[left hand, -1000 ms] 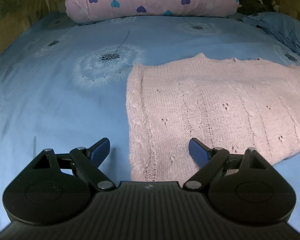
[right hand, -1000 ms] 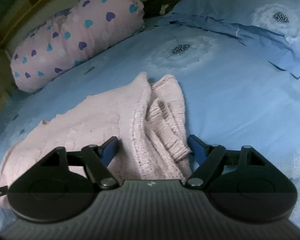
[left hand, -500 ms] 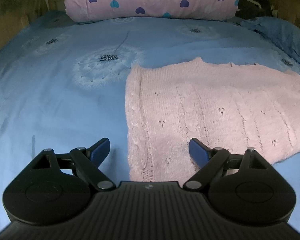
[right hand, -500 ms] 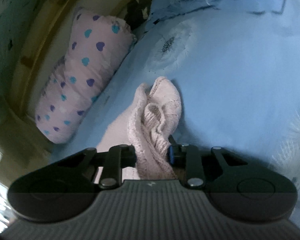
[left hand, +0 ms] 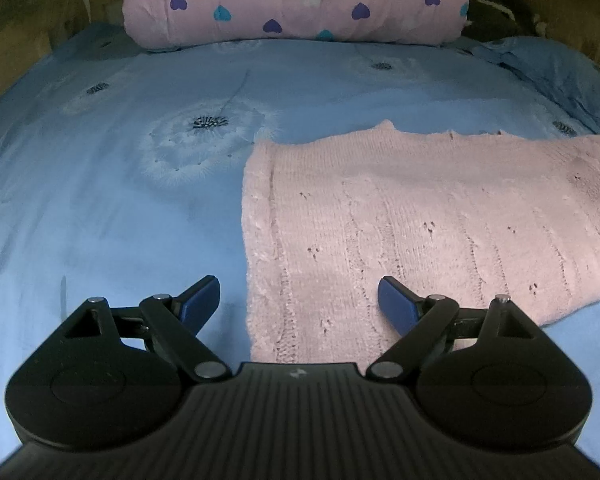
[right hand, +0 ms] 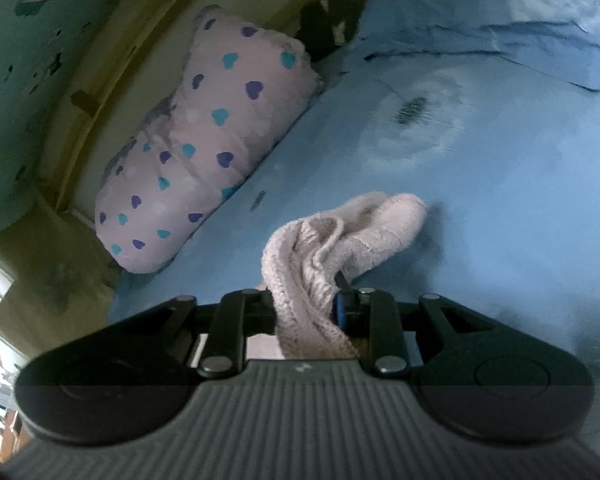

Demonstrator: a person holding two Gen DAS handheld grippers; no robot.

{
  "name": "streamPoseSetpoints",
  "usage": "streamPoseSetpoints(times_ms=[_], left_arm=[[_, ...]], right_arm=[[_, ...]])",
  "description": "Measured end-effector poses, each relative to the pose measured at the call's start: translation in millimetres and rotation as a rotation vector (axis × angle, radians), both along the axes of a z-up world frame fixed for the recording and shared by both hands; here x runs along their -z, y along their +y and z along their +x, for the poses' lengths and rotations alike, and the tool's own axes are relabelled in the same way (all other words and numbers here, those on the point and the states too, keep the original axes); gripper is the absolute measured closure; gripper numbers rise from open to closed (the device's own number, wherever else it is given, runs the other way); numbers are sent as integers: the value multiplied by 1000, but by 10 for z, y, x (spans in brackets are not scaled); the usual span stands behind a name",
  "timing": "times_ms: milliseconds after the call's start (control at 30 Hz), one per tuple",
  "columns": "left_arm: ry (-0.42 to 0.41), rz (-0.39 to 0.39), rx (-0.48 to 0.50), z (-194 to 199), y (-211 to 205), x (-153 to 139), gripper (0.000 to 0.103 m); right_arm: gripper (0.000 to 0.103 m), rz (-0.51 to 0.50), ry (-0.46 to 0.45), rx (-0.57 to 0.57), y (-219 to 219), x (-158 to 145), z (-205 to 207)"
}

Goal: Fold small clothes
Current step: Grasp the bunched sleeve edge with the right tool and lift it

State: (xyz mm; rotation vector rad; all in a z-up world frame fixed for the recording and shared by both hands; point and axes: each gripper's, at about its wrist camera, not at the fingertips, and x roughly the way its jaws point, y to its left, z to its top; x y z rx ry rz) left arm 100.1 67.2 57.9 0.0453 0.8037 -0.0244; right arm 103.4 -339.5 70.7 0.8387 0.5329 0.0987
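Sweater (left hand: 440, 216), pink knit, lies flat on the blue bed sheet (left hand: 120, 208) in the left wrist view, from centre toward 3 o'clock. Left hand-held gripper (left hand: 299, 300) jaws stand apart over its near edge. Heart-print pillow (left hand: 296, 0) at 12 o'clock.

Right wrist view: right hand-held gripper (right hand: 306, 304) clamped on a bunched sweater fold (right hand: 340, 240), lifted above the sheet; pillow at 10 o'clock.

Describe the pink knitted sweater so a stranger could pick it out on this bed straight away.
Start at the blue dandelion-print bedsheet that covers the bed, with a pink heart-patterned pillow at its far end. Nearer than that pillow, to the right, lies the pink knitted sweater, spread flat. Unlike the smooth printed pillow, it is plain pale pink with ribbed lines and small eyelet holes.
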Motion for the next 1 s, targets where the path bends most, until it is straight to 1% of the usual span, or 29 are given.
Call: streamPoseSetpoints(times_ms=[100, 267, 400, 500, 567, 633, 733, 767, 833, 900, 1000], left_arm=[[3, -13, -10, 1, 37, -8, 14], [9, -33, -29, 23, 121, -49, 14], [-4, -34, -48, 14, 229, -134, 14], [0, -77, -66, 19, 344, -169, 14], [26, -107, -94, 32, 415, -164, 14], [44, -135, -111, 39, 472, -159, 14], [38, -160, -135, 33, 557, -193, 14], [35, -162, -145, 32, 576, -206, 14], [35, -160, -164, 38, 623, -233, 14], [16, -159, -180, 21, 698, -277, 14], [-11, -140, -222, -5, 831, -335, 14]], right_arm=[[76, -10, 0, -24, 175, -130, 64], [76, -125, -3, -81, 586, -369, 145], [76, -171, -9, -126, 918, -474, 179], [76, -215, -17, -165, 1152, -532, 207], [76, -244, -22, -188, 1318, -585, 239], [76, -251, -32, -202, 1449, -639, 264], [76, -265, -55, -233, 1678, -708, 295], [76, -282, -57, -243, 1763, -722, 295], [76, -352, -61, -272, 1993, -738, 328], [76, -423, -65, -301, 2234, -719, 354], [76, -476, -62, -343, 2555, -651, 418]])
